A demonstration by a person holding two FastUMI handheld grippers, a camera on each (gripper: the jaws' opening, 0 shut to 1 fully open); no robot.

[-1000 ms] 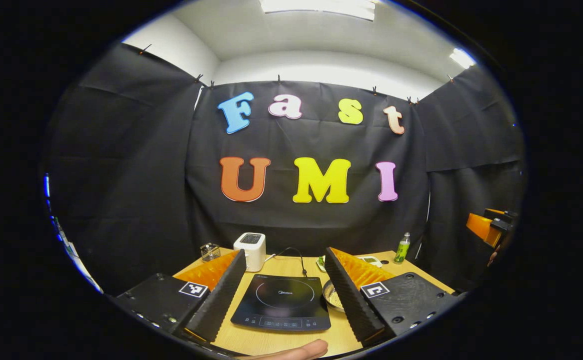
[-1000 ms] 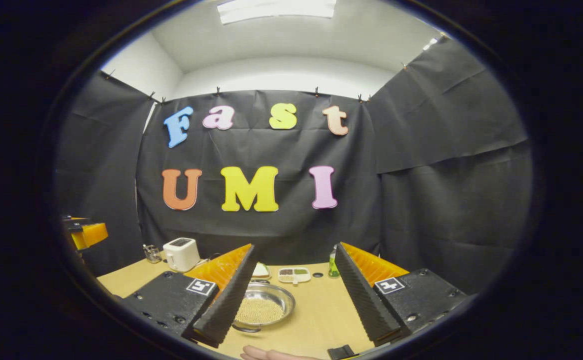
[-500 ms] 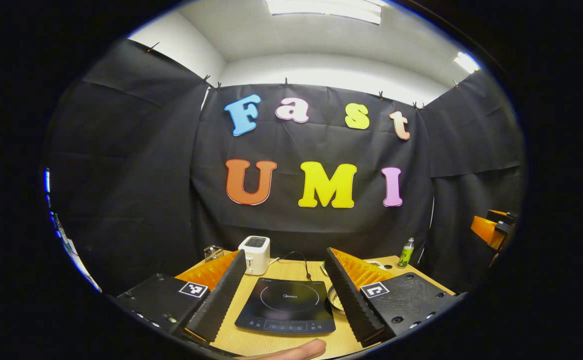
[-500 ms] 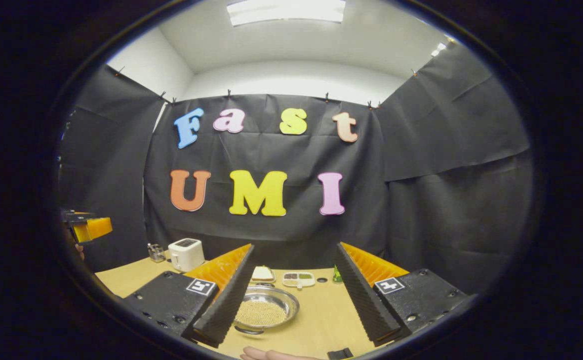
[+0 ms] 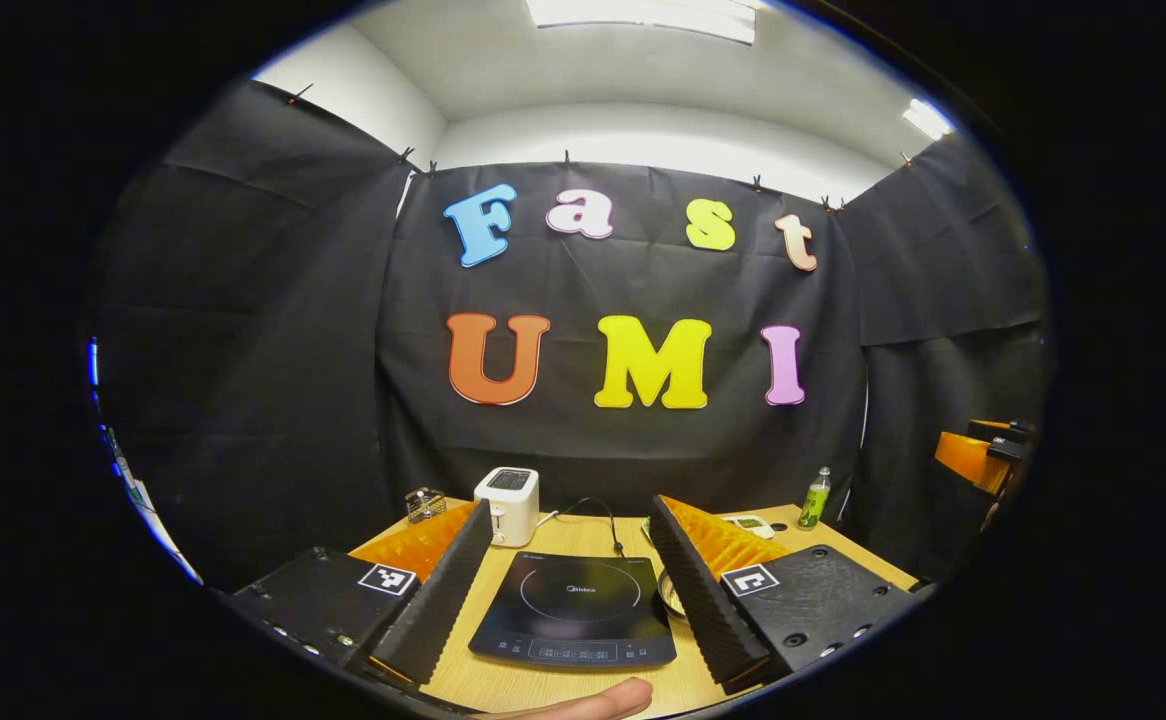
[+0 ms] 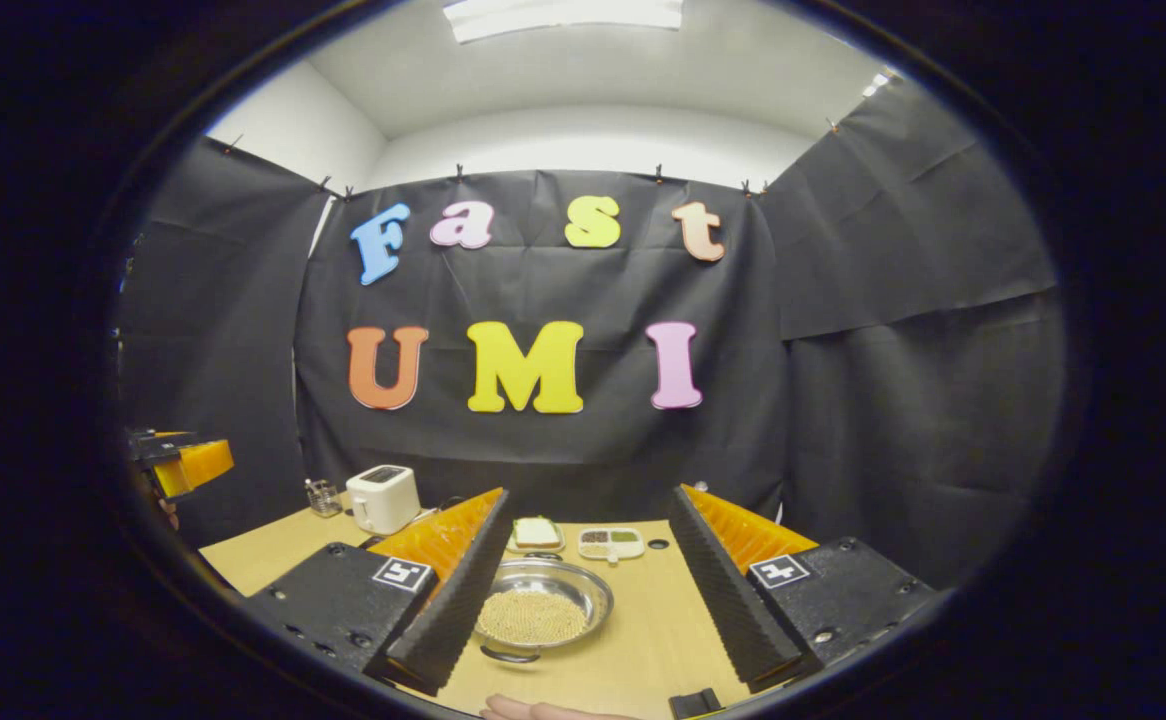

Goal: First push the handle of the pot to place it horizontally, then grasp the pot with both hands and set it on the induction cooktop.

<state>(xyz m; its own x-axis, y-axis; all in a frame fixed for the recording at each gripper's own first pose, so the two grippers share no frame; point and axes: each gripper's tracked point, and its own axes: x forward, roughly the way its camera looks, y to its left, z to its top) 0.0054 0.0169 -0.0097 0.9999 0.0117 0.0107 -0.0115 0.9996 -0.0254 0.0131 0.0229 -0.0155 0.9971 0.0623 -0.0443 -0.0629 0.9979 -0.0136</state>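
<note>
A steel pot (image 6: 541, 612) holding pale grains sits on the wooden table (image 6: 643, 640). One loop handle (image 6: 509, 656) faces the right gripper; the other is at the far rim. My right gripper (image 6: 589, 492) is open, above and short of the pot, which lies toward its left finger. The black induction cooktop (image 5: 573, 610) lies flat between the fingers of my open left gripper (image 5: 571, 503). In the left gripper view a sliver of the pot (image 5: 671, 592) peeks out beside the right finger. Each gripper appears far off in the other's view: right gripper (image 5: 973, 455), left gripper (image 6: 183, 462).
A white toaster (image 5: 509, 505) stands behind the cooktop, its cable (image 5: 593, 510) trailing beside it, with a small wire holder (image 5: 425, 503) to its left. A green bottle (image 5: 815, 497), a divided dish (image 6: 611, 541) and a small plate (image 6: 536, 533) sit at the back. A thumb (image 5: 583, 700) shows below.
Both views have drifted a little. The pot now sits slightly further right and more central between the right gripper's fingers, and the green bottle has gone behind its right finger. Both grippers stay open.
</note>
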